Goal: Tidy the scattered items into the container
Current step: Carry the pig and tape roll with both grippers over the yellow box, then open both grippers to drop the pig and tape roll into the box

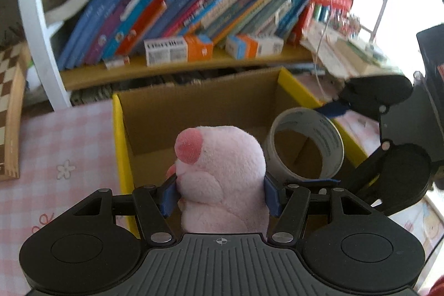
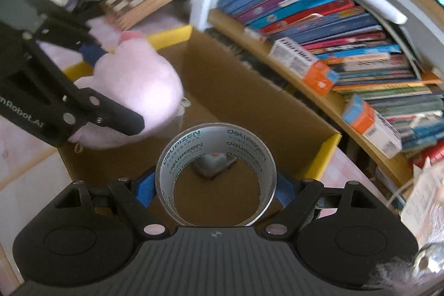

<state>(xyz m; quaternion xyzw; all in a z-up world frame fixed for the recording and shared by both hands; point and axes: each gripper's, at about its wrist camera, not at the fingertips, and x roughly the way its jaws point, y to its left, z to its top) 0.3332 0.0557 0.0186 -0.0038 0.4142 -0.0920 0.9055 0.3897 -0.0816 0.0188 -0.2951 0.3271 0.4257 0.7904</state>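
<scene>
My left gripper (image 1: 220, 194) is shut on a pink plush toy (image 1: 222, 179), its blue pads pressed into the toy's sides, held over the near edge of an open cardboard box (image 1: 194, 104) with yellow flaps. My right gripper (image 2: 215, 189) is shut on a grey roll of tape (image 2: 216, 176), blue pads on its outer sides, above the box interior (image 2: 249, 101). In the left wrist view the tape roll (image 1: 305, 143) and the right gripper (image 1: 330, 143) hang to the right of the toy. The right wrist view shows the plush toy (image 2: 133, 90) and left gripper (image 2: 111, 82) at the left. A small grey object (image 2: 213, 165) lies on the box floor.
A bookshelf (image 1: 180, 65) full of leaning books and small orange-and-white boxes (image 1: 177, 47) stands right behind the cardboard box. A wooden chessboard (image 1: 8, 107) leans at the left. A pink checked cloth (image 1: 63, 151) covers the table. Papers (image 1: 347, 52) pile up at the right.
</scene>
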